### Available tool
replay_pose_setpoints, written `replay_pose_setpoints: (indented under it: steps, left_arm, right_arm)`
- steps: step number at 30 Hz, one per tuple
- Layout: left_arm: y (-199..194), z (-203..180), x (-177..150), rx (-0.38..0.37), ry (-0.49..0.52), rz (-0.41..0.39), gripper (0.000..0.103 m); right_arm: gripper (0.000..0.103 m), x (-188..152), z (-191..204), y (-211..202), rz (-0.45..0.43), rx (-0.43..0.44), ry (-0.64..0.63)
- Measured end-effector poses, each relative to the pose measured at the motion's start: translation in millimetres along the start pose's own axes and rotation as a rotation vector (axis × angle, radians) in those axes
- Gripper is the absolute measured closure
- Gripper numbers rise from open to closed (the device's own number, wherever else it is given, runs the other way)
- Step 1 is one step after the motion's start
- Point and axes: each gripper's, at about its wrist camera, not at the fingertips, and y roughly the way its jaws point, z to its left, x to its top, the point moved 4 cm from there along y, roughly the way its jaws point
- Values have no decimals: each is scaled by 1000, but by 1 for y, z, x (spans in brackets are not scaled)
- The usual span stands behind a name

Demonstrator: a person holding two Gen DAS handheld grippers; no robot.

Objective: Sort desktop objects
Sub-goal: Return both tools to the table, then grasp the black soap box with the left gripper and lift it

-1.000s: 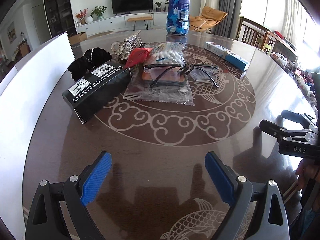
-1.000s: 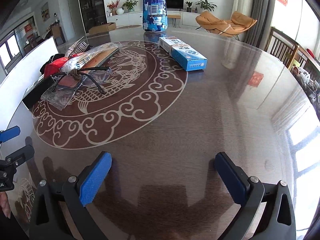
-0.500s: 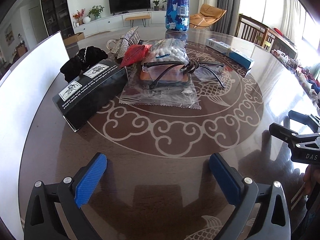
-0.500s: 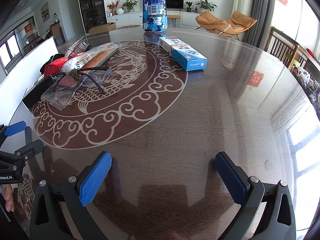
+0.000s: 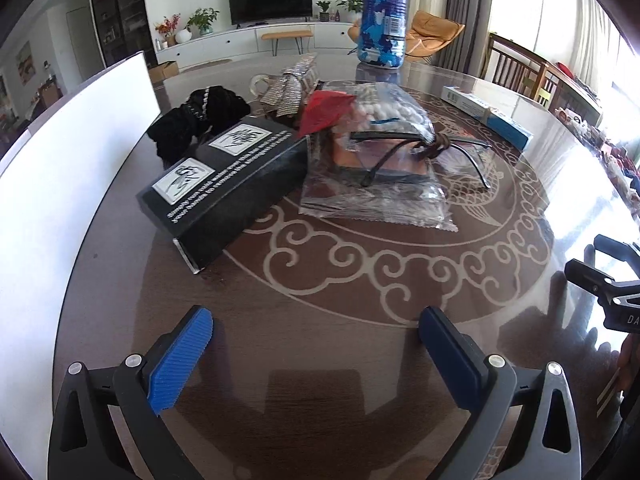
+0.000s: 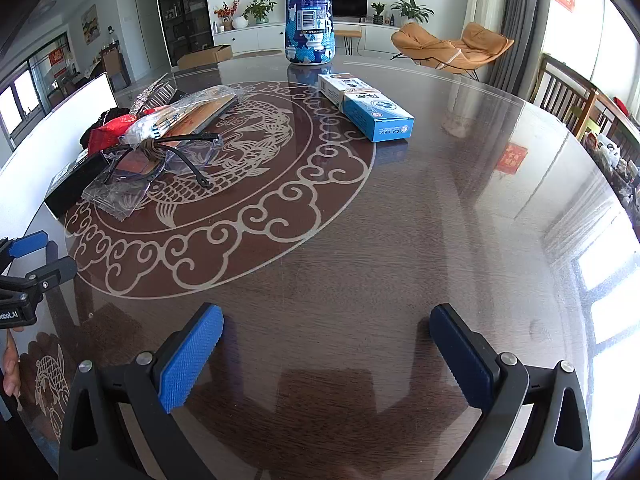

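Jaws wide on left gripper, ribbed blue pads, glossy table.

Legible text is sparse: "DA" on the right gripper body at the left wrist view's edge, "obot.AI" on the left gripper body (both cut off). Print on the black box and blue carton is unreadable.

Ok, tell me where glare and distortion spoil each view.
Left wrist view: fisheye bends the white board and table rim; sunlight washes out the window side. Right wrist view: window glare streaks the table on the right; the bottle is cut off at the top.
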Motion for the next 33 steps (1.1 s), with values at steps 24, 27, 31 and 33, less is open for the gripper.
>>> replay_pose_setpoints:
  steps: [24,27,31,33]
  left_arm:
    - [51,60,70,-46,72,12,0]
    - [56,51,78,-48,77,12,0]
    - [59,38,82,-65,107,31,0]
    - [59,37,85,-58,98,33,1]
  right_arm:
    - [0,0,0,0,0,0,0]
    - [0,0,0,0,0,0,0]
    - [0,0,0,0,0,0,0]
    - [0,0,0,0,0,0,0]
